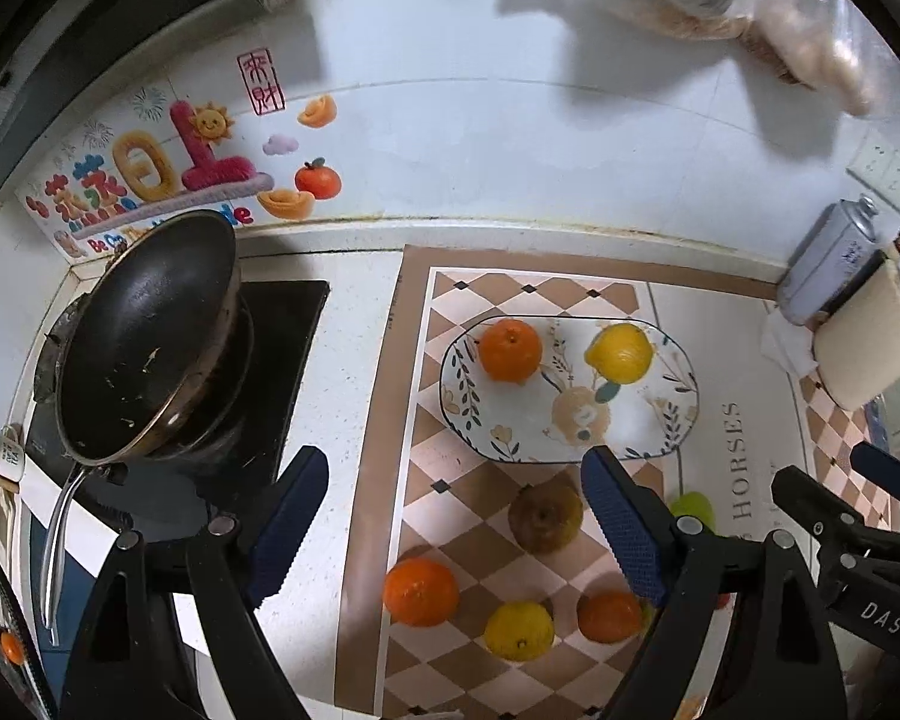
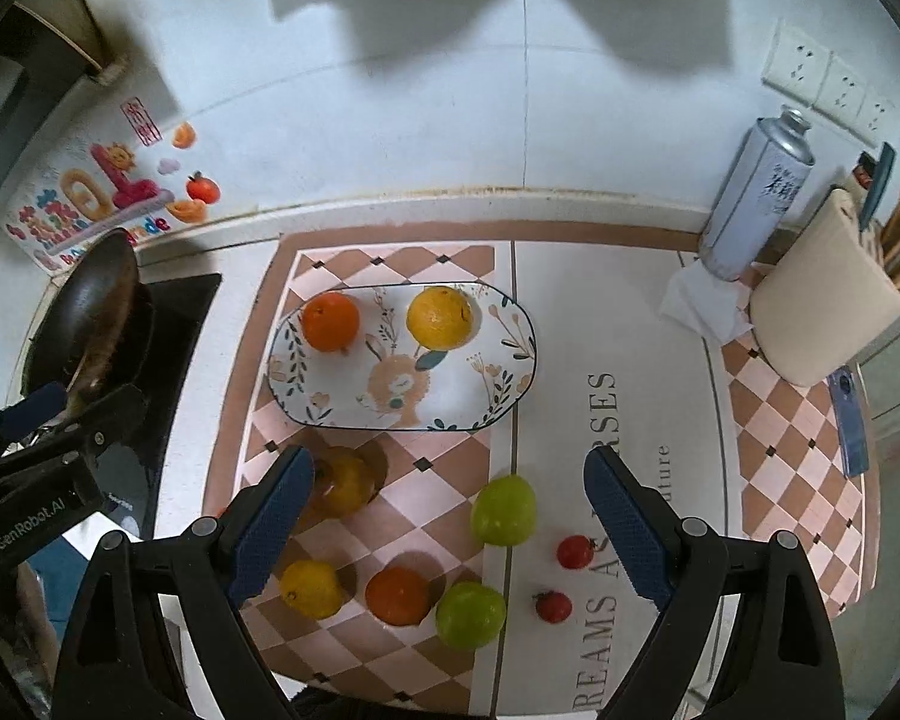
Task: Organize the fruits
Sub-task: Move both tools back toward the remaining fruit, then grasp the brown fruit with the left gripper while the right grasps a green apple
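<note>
An oval patterned plate (image 1: 510, 432) (image 2: 450, 402) lies on a checked mat, holding an orange (image 1: 509, 349) (image 2: 330, 321) and a lemon (image 1: 619, 353) (image 2: 439, 317). In front of the plate lie loose fruits: a brown pear (image 1: 545, 517) (image 2: 345, 483), an orange (image 1: 421, 591), a lemon (image 1: 519, 630) (image 2: 312, 588), another orange (image 1: 609, 617) (image 2: 397, 595), two green fruits (image 2: 504, 510) (image 2: 471, 615) and two cherry tomatoes (image 2: 575, 552) (image 2: 553, 606). My left gripper (image 1: 456, 528) hangs open above them, empty. High over the mat, my right gripper (image 2: 450, 528) is open and empty too.
A dark wok (image 1: 144, 336) sits on the stove (image 1: 282, 354) at the left. At the back right stand a metal spray can (image 2: 756, 198) and a beige holder (image 2: 822, 312) with utensils. A tiled wall with wall sockets (image 2: 834, 84) runs behind the counter.
</note>
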Demonstrator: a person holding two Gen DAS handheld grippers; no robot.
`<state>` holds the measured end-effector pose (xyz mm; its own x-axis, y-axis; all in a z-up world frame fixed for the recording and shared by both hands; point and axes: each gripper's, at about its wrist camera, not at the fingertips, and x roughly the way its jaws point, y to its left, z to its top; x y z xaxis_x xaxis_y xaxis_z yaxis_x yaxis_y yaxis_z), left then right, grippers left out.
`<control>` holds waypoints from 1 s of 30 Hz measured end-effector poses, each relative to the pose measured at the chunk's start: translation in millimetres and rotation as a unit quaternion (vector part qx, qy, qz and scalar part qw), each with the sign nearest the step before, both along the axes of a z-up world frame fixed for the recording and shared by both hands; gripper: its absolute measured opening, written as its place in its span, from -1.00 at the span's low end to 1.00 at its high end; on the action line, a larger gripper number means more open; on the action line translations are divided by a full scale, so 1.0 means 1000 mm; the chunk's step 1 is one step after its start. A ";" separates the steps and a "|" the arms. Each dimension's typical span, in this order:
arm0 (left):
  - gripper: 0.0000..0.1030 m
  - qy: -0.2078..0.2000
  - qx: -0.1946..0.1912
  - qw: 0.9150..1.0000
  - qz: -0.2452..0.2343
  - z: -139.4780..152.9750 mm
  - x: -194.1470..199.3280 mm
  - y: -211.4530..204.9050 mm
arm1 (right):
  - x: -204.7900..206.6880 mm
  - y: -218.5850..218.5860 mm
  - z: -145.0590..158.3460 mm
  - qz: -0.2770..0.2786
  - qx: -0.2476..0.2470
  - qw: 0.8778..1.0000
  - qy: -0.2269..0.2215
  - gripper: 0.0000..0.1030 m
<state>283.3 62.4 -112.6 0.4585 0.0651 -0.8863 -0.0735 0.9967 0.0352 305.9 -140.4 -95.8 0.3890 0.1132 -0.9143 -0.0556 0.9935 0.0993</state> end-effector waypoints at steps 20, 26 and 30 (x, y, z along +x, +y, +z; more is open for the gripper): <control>0.97 0.059 -0.038 0.997 -0.010 -0.040 0.006 -0.010 | 0.001 -0.037 -0.065 -0.056 0.076 0.992 0.082 0.82; 0.97 0.162 -0.033 0.986 -0.020 -0.115 0.036 -0.029 | 0.016 -0.053 -0.164 -0.075 0.084 0.977 0.180 0.62; 0.97 0.212 -0.026 0.976 -0.035 -0.157 0.046 -0.045 | 0.017 -0.056 -0.198 -0.077 0.088 0.971 0.208 0.54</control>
<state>329.6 17.0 -269.8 0.0512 -0.0042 -0.9987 0.0052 1.0000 -0.0039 323.2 -196.7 -294.0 0.0155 0.2515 -0.9677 0.1743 0.9524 0.2503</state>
